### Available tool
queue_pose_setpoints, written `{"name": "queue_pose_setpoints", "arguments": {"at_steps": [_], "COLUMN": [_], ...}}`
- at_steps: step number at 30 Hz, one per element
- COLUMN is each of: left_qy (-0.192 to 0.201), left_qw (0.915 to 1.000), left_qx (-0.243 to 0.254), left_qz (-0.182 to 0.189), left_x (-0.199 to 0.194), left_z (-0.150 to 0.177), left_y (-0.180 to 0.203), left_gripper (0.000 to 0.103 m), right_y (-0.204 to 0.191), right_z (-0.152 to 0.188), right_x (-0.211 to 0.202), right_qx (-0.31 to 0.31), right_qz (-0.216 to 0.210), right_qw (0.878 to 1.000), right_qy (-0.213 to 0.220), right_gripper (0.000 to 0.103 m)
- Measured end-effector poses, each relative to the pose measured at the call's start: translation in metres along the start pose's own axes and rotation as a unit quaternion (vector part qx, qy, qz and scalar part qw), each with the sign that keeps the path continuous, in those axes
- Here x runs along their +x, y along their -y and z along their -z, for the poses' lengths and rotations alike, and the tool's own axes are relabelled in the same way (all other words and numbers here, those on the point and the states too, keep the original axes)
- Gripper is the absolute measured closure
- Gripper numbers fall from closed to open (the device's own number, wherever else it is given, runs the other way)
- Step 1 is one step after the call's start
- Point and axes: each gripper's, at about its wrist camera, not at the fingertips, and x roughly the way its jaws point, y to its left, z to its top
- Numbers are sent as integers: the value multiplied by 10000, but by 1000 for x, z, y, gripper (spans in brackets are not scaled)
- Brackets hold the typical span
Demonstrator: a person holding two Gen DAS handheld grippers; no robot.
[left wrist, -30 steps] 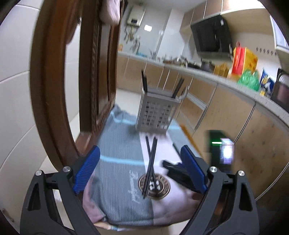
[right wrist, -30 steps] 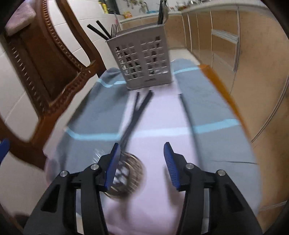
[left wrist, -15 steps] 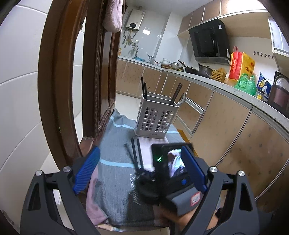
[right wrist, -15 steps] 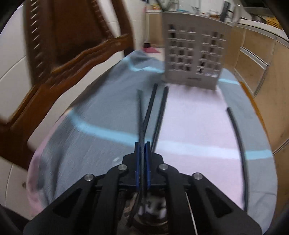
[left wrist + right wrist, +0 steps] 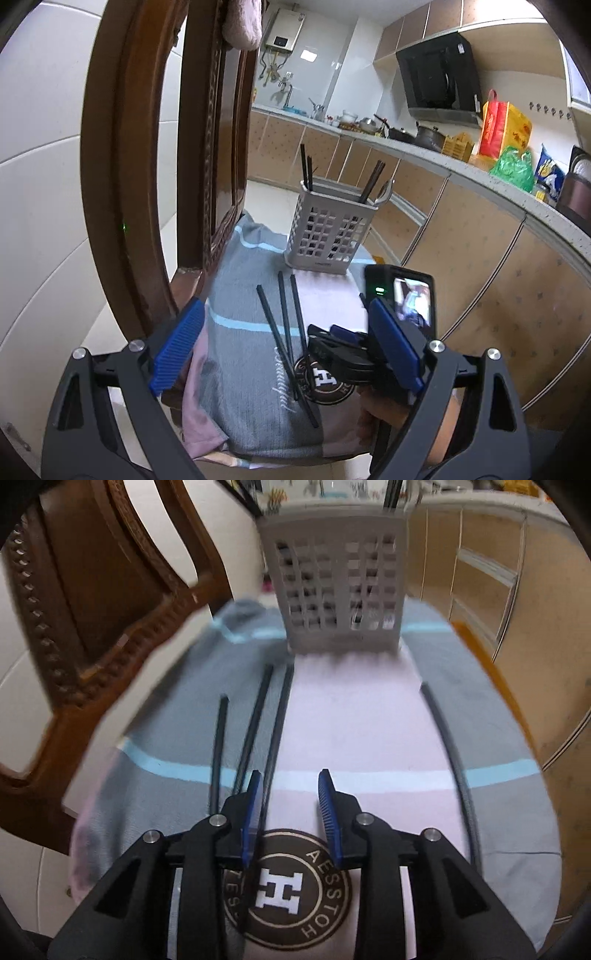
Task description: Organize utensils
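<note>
While right gripper (image 5: 290,799) hangs low over cloth (image 5: 362,720), jaws parted, holding nothing: three chopsticks (image 5: 284,317) lie beside it, fourth (image 5: 448,746) apart. Basket (image 5: 330,230) stands behind, ready to receive. Left gripper (image 5: 284,347) wide open, waiting.

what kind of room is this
Most likely a home kitchen: a long counter with cookware over wooden cabinets, a black range hood above it, and a wall-mounted water heater.

A home kitchen: range hood (image 5: 439,79), pots (image 5: 426,133) (probably) on the counter (image 5: 480,170).
</note>
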Motion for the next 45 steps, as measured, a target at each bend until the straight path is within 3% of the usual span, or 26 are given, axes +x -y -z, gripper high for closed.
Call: {"name": "queue_pose_setpoints", "arguments": {"at_steps": [5, 8, 14, 22, 24, 26, 31, 34, 38, 41, 45], "left_qy": [-113, -172, -398, -649, -724, -798, -1010, -1103, -1041, -1032, -906], "left_qw": [9999, 9997, 9989, 9971, 9964, 9957, 9932, 9922, 9927, 9924, 9941], "left_qx": [33, 27, 125, 297, 300, 310, 367, 383, 470, 554, 495], "left_qz": [-89, -143, -212, -279, -317, -363, -449, -443, -395, -367, -342], "left_x": [6, 9, 17, 30, 35, 41, 54, 60, 60, 55, 49], "left_z": [1, 1, 6, 14, 15, 18, 26, 29, 30, 29, 26], "left_y": [0, -1, 4, 16, 17, 18, 23, 27, 38, 51, 68], "left_gripper": [13, 13, 13, 13, 13, 13, 13, 13, 13, 13, 13], "right_y": [-12, -5, 31, 31, 32, 35, 56, 80, 109, 126, 132], "right_z": [6, 9, 43, 72, 72, 72, 70, 56, 49, 64, 80], "right_x": [12, 8, -25, -55, -57, -64, -84, -130, -177, -182, -172], "right_qx": [-289, -237, 120, 123, 88, 80, 472, 454, 252, 210, 524], "right_qz": [353, 419, 371, 83, -31, -162, -402, -494, -160, -179, -237], "right_qw": [9988, 9987, 9991, 9998, 9999, 9998, 9981, 9965, 9928, 9907, 9910], "right_qy": [-181, -183, -157, -148, -125, -22, -10, 495, 1159, 1333, 1206], "right_gripper": [78, 96, 97, 97, 92, 72, 61, 57, 31, 31, 31]}}
